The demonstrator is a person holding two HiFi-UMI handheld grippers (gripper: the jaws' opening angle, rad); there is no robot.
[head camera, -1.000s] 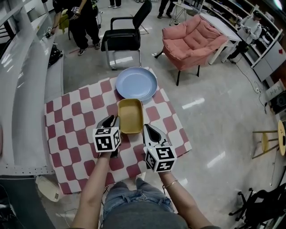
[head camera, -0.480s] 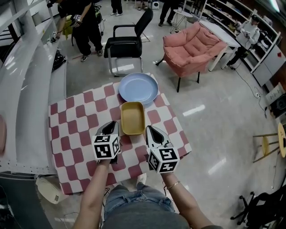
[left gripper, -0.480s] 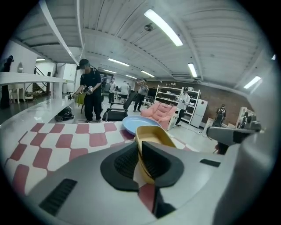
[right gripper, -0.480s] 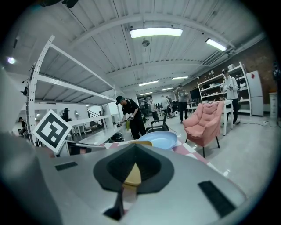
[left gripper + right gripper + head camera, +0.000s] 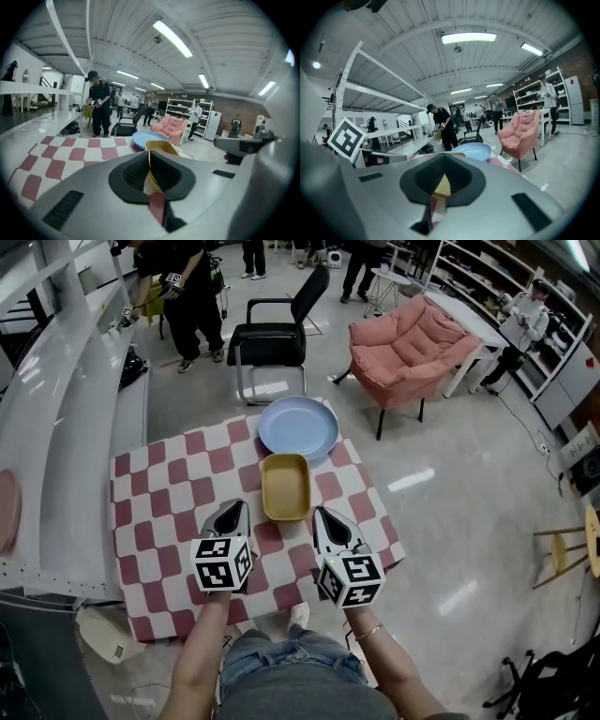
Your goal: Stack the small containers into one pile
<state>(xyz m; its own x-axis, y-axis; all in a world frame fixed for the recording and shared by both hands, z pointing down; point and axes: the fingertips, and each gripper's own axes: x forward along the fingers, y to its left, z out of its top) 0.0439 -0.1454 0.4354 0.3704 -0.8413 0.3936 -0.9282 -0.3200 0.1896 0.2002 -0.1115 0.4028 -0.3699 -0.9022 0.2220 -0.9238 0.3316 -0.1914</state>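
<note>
While the yellow container (image 5: 286,486) sits beside the blue plate (image 5: 297,426) toward the table's (image 5: 150,493) far edge, the left gripper (image 5: 234,507), jaws closing on nothing, and the right gripper (image 5: 322,513), jaws together and empty, flank its near end, apparently parked clear of it.

Container (image 5: 286,487) mustard yellow, plate (image 5: 297,427) pale blue, tablecloth (image 5: 169,493) checked red and white (armchair (image 5: 417,338) pink).

pink armchair (image 5: 412,338), black chair (image 5: 279,332), glossy floor (image 5: 450,502)
</note>
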